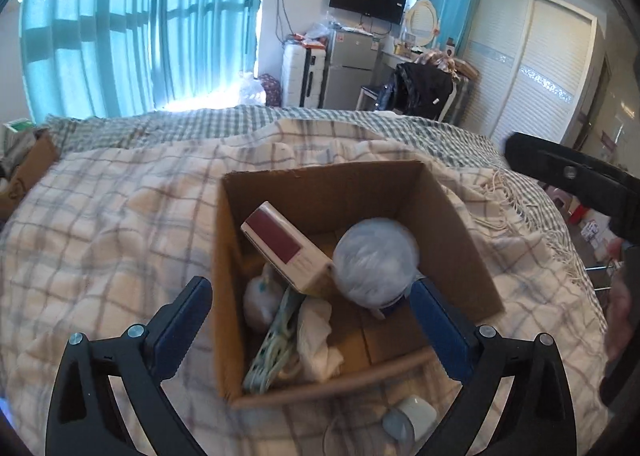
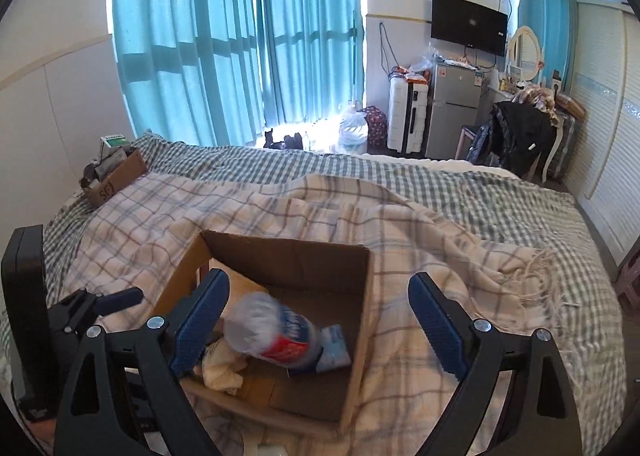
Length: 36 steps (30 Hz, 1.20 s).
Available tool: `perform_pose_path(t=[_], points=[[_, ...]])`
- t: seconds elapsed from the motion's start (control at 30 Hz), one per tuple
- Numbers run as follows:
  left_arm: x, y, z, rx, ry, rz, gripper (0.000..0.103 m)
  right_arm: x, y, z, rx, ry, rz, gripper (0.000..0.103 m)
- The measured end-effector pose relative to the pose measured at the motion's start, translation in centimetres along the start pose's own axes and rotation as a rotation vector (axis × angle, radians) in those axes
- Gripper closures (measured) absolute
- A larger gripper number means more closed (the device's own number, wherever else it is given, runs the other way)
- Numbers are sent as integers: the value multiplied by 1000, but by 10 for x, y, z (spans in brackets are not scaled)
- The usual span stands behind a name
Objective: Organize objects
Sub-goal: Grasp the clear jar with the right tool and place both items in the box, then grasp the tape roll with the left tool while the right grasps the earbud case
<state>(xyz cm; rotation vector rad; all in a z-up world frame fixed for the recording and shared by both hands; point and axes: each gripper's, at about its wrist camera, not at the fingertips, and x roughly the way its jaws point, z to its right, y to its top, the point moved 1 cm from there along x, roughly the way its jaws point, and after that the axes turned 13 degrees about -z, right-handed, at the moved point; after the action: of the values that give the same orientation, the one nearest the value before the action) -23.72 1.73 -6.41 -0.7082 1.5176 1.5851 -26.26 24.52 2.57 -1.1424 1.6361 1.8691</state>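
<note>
Bed: checked green-and-white cover, spans both views.

Blanket: cream plaid, fringed along its right edge, spread over the bed.

Box: open cardboard carton on the blanket, flaps up, roughly central in both views.

Second box: smaller carton at the bed's far left corner, well apart from the first.

Left gripper: fingers spread wide, grasping nothing; poised over the box's near wall, one blue pad outside the left wall, the other over the interior.

Right gripper: likewise spread wide and unladen, above the box's near right corner.

Bottle: clear plastic, red-and-blue label, blurred, inside the box. Long axis tilted; base points up toward the cameras, neck end down toward the box floor.

Carton: cream with maroon panel, inside the box, leaning against the left wall, long axis diagonal, touching the bottle.

Cloth: white, crumpled, on the box floor near the front wall.

Strip: pale green, beside the cloth.

Cup: white, lying on the blanket just outside the front wall.
</note>
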Motion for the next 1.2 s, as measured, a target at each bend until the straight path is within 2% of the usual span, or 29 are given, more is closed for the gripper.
perform_pose_path(t=[0.1,0.23,0.37,0.47,0.63,0.8,0.87,0.97,1.1,1.13,1.2], points=[[-29,-9,2,-1,22,20,0,-37,-11,1,-8,-45,26,12],[-60,-26,0,-19,36,51,0,-71,-29,2,-7,-62,39,12],[-64,-43,-1,-33,61,45,0,-82,-53,2,-6,-74,27,12],[-51,-61,-3,-49,77,17,0,-69,-74,0,-11,-82,-4,12],[-6,-94,2,-69,41,-70,0,-22,-108,2,12,-98,-76,12],[36,-121,16,-23,35,-171,0,28,-137,12,35,-124,-169,12],[42,-129,24,7,10,-186,0,42,-146,20,60,-101,-206,12],[47,-135,34,33,-38,-211,0,48,-151,28,92,-82,-223,12],[64,-133,50,79,-27,-254,0,47,-152,26,80,-75,-213,12],[69,-132,52,86,-47,-264,2,48,-152,26,76,-77,-218,12],[77,-131,53,81,-80,-283,21,49,-153,24,69,-75,-226,12]])
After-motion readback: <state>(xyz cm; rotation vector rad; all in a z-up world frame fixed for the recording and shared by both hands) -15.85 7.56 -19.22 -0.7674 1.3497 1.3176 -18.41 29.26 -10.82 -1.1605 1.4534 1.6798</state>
